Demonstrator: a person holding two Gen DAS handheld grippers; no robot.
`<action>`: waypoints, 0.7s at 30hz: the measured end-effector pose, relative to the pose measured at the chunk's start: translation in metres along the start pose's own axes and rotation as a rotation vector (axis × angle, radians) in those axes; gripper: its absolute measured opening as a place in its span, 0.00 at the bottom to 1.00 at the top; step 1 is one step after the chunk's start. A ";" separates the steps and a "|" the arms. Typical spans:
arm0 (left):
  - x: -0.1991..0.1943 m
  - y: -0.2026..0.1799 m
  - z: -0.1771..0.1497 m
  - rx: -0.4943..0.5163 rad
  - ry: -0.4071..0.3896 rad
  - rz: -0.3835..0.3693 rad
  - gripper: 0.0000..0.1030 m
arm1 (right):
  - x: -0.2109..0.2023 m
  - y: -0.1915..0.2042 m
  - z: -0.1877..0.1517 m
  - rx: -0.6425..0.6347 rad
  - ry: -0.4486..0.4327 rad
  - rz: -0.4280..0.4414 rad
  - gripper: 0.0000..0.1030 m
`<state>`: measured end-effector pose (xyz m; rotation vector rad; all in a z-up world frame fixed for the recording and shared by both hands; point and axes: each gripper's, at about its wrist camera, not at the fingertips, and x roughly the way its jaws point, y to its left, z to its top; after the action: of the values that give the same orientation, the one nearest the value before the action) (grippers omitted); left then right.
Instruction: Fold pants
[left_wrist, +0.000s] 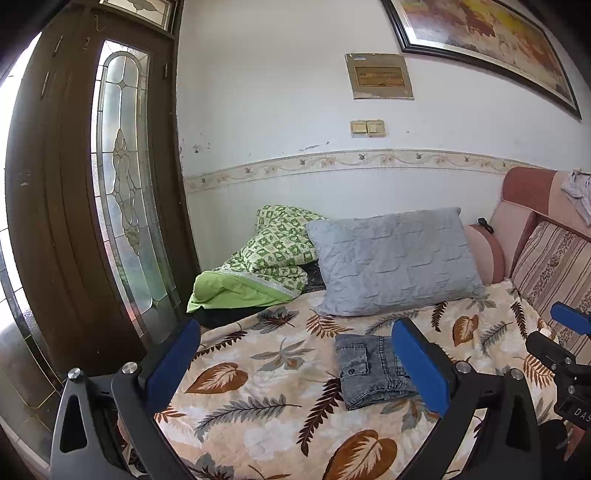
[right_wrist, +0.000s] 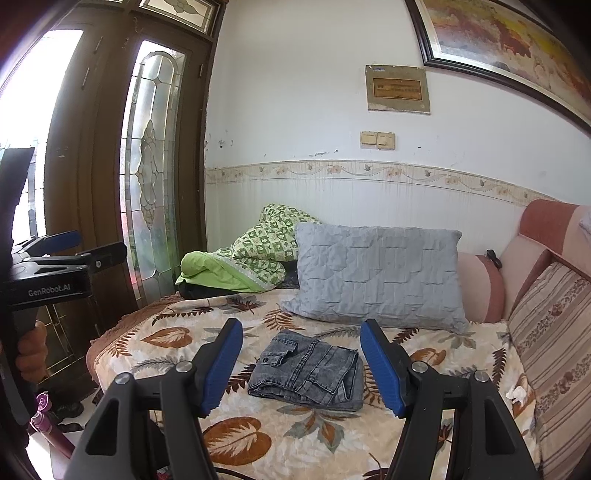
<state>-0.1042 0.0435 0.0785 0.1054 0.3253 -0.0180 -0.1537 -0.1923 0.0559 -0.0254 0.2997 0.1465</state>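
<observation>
Grey denim pants (right_wrist: 308, 371) lie folded into a small flat bundle on the leaf-patterned bedspread (right_wrist: 258, 435); they also show in the left wrist view (left_wrist: 369, 369). My right gripper (right_wrist: 301, 363) is open and empty, held above and short of the bundle. My left gripper (left_wrist: 295, 354) is open and empty, held above the bed to the left of the pants; its right finger hides the bundle's right edge. The right gripper's blue finger (left_wrist: 569, 317) shows at the right edge of the left wrist view. The left gripper (right_wrist: 62, 245) shows at the left of the right wrist view.
A grey quilted pillow (right_wrist: 376, 280) lies behind the pants. A green patterned blanket (right_wrist: 251, 258) is bunched at the back left corner. A striped sofa backrest (right_wrist: 554, 332) runs along the right. A wooden door with leaded glass (left_wrist: 122, 184) stands left of the bed.
</observation>
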 end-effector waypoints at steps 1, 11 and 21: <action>0.001 0.000 0.000 0.003 0.000 -0.001 1.00 | 0.003 -0.001 -0.001 0.002 0.006 -0.001 0.68; 0.018 0.002 0.001 0.009 -0.010 -0.018 1.00 | 0.025 -0.001 -0.004 0.005 0.043 -0.004 0.68; 0.035 0.013 0.014 -0.017 -0.032 -0.012 1.00 | 0.048 0.001 0.010 -0.003 0.033 0.004 0.68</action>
<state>-0.0665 0.0547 0.0816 0.0857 0.2941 -0.0292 -0.1050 -0.1845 0.0513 -0.0300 0.3328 0.1501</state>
